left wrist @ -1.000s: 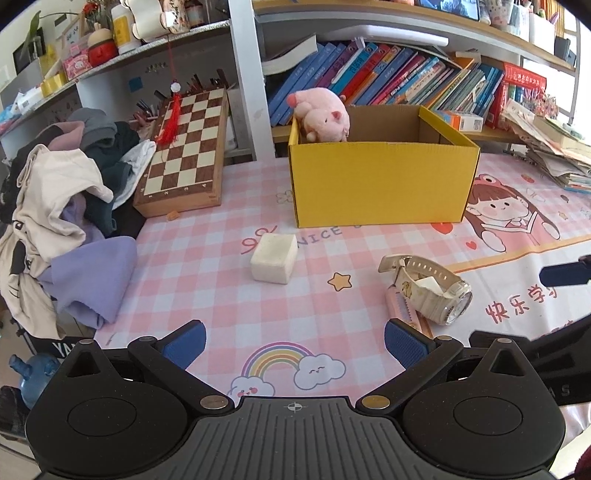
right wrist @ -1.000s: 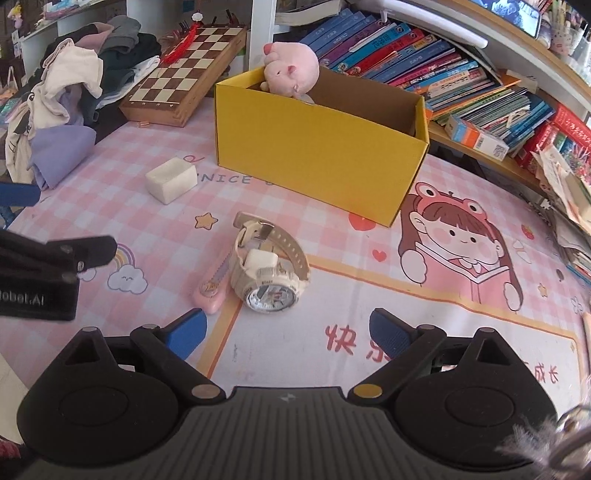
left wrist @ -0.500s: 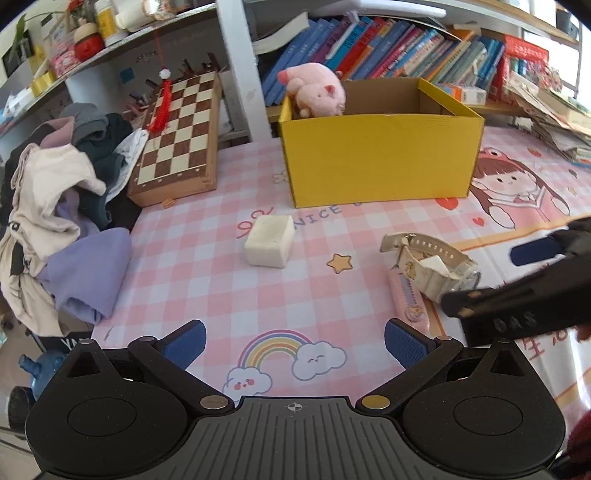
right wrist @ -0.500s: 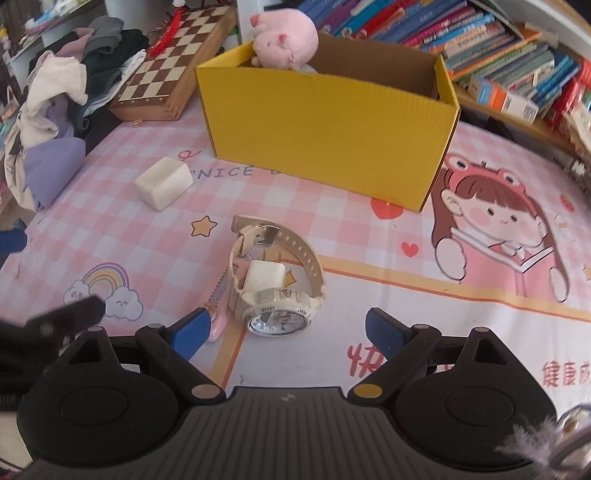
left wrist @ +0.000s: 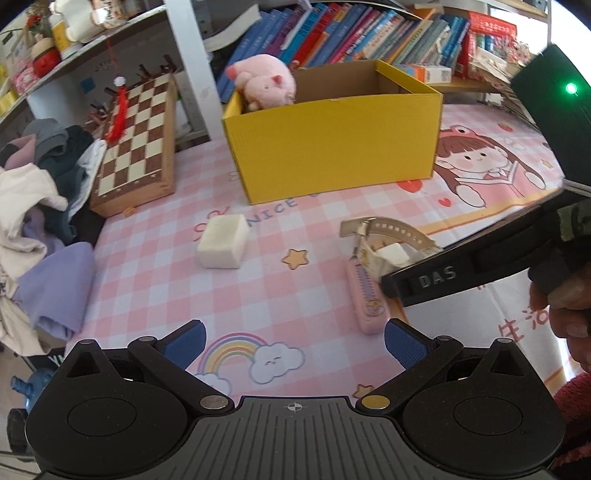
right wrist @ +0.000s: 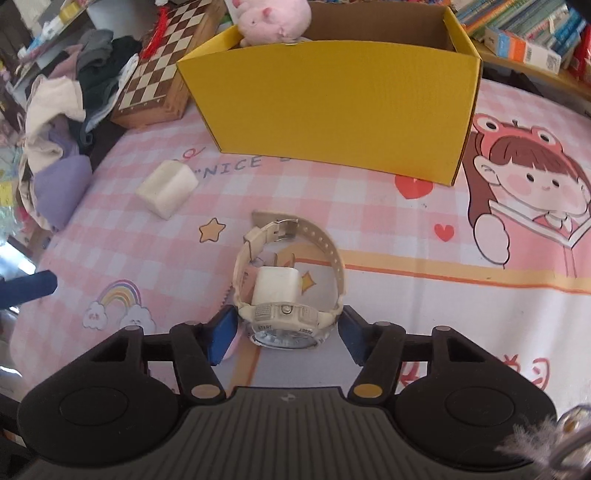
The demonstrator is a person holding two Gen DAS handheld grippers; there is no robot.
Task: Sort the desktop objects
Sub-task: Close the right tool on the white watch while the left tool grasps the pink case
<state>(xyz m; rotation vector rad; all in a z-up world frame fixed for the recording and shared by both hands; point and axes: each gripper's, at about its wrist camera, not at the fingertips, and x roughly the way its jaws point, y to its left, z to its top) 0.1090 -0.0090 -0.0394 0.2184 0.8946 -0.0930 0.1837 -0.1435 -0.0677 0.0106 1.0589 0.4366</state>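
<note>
A cream wristwatch (right wrist: 284, 288) stands on its face on the pink mat, with a small white block inside its strap. My right gripper (right wrist: 286, 334) is open, its blue pads on either side of the watch body without gripping it. In the left wrist view the watch (left wrist: 384, 240) is partly hidden by the right gripper. A pink flat case (left wrist: 365, 295) lies beside the watch. A white block (left wrist: 223, 240) lies on the mat; it also shows in the right wrist view (right wrist: 166, 188). My left gripper (left wrist: 293, 343) is open and empty, low over the mat. A yellow box (right wrist: 332, 99) holds a pink plush pig (right wrist: 273, 18).
A folded chessboard (left wrist: 136, 144) leans at the back left. A heap of clothes (left wrist: 40, 206) covers the left edge of the mat. Bookshelves (left wrist: 351, 33) stand behind the yellow box (left wrist: 332, 140).
My right gripper has moved forward and down, so its pads now flank the watch, and its jaws have narrowed. My left gripper has shifted a little; its jaws stay open.
</note>
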